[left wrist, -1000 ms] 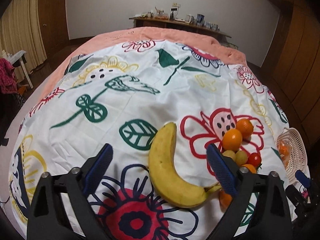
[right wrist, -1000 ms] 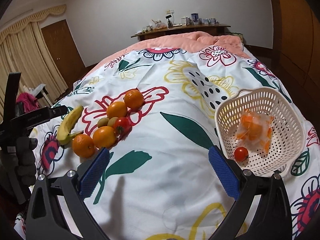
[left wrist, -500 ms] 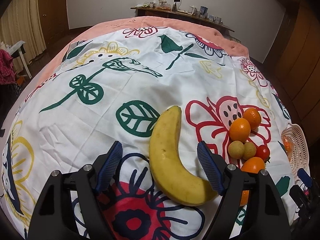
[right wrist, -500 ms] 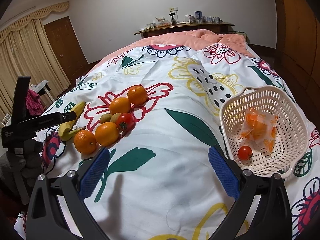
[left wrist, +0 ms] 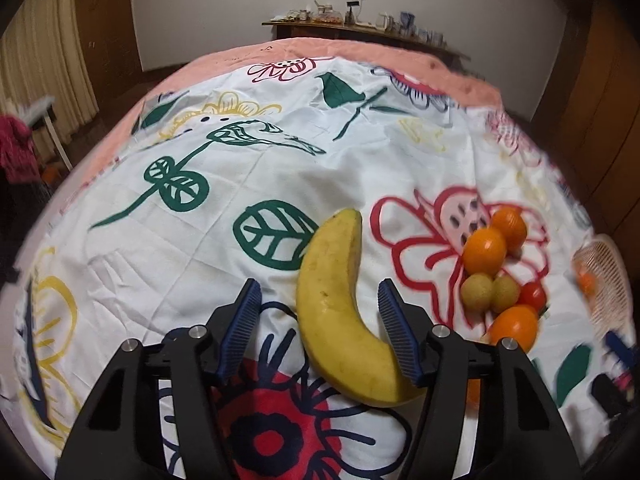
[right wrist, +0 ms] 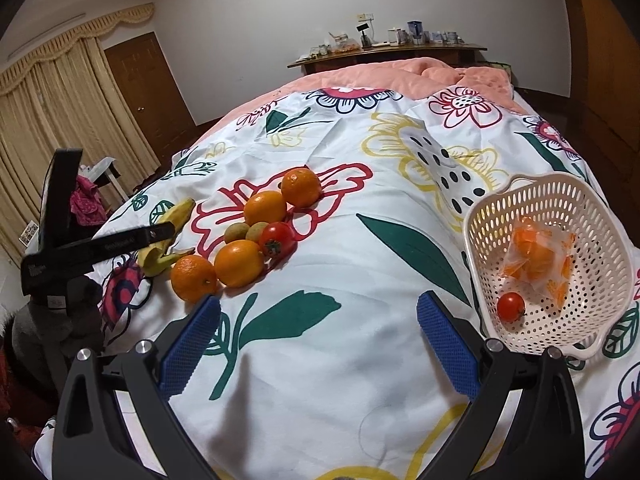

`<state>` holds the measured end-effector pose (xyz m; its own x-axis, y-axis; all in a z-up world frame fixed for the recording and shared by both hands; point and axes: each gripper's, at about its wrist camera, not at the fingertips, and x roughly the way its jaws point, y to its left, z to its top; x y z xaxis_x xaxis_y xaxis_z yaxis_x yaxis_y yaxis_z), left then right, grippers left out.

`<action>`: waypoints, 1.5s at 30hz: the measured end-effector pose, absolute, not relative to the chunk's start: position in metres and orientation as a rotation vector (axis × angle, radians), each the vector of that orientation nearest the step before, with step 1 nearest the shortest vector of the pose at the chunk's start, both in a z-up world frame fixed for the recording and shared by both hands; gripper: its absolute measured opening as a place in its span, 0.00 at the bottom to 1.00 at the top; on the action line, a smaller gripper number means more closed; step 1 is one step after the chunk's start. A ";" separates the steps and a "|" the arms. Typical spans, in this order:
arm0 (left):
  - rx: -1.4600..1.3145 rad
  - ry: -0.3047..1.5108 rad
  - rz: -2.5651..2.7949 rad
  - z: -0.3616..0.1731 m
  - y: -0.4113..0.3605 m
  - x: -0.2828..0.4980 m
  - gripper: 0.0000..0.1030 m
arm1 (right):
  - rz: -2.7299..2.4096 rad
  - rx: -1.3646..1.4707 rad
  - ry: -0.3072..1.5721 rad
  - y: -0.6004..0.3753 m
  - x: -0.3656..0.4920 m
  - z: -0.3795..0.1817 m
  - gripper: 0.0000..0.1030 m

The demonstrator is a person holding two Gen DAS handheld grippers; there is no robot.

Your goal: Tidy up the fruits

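The left claw (left wrist: 320, 320) was closing around the banana (left wrist: 340, 312), which lay between its pads; the right pad touched it, the left stood clear. The right claw (right wrist: 318, 334) stood spread over bare cover, basket (right wrist: 600, 216) to its right.

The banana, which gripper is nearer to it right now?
Left. The left gripper straddles the banana, jaws closing; the right gripper hovers over bare quilt, beyond the oranges.
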<state>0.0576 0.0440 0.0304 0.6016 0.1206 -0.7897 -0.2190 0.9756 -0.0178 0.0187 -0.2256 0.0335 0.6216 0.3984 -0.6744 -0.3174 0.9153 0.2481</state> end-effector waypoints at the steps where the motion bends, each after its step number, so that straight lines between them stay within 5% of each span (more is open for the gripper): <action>1: -0.100 0.909 0.201 0.029 0.042 0.058 0.61 | 0.414 0.108 0.801 -0.226 0.019 0.034 0.95; 8: -0.150 0.913 0.183 0.028 0.050 0.058 0.60 | 0.432 0.095 0.801 -0.222 0.017 0.035 0.95; 16: -0.210 0.893 0.137 0.038 0.053 0.052 0.34 | 0.469 0.050 0.795 -0.210 0.011 0.041 0.94; 20: -0.216 0.892 0.129 0.038 0.052 0.052 0.34 | 0.530 0.078 0.813 -0.201 0.012 0.046 0.91; 31: -0.239 0.889 0.109 0.037 0.057 0.049 0.34 | 0.683 0.020 0.894 -0.147 0.020 0.047 0.60; 45: -0.252 0.851 0.105 0.043 0.072 0.042 0.35 | 0.651 -0.066 0.983 -0.103 0.039 0.033 0.50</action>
<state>0.0418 0.0724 0.0426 0.6560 -0.0085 -0.7547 -0.1917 0.9653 -0.1775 0.0395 -0.1030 0.0326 0.3822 0.4808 -0.7891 -0.5388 0.8098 0.2325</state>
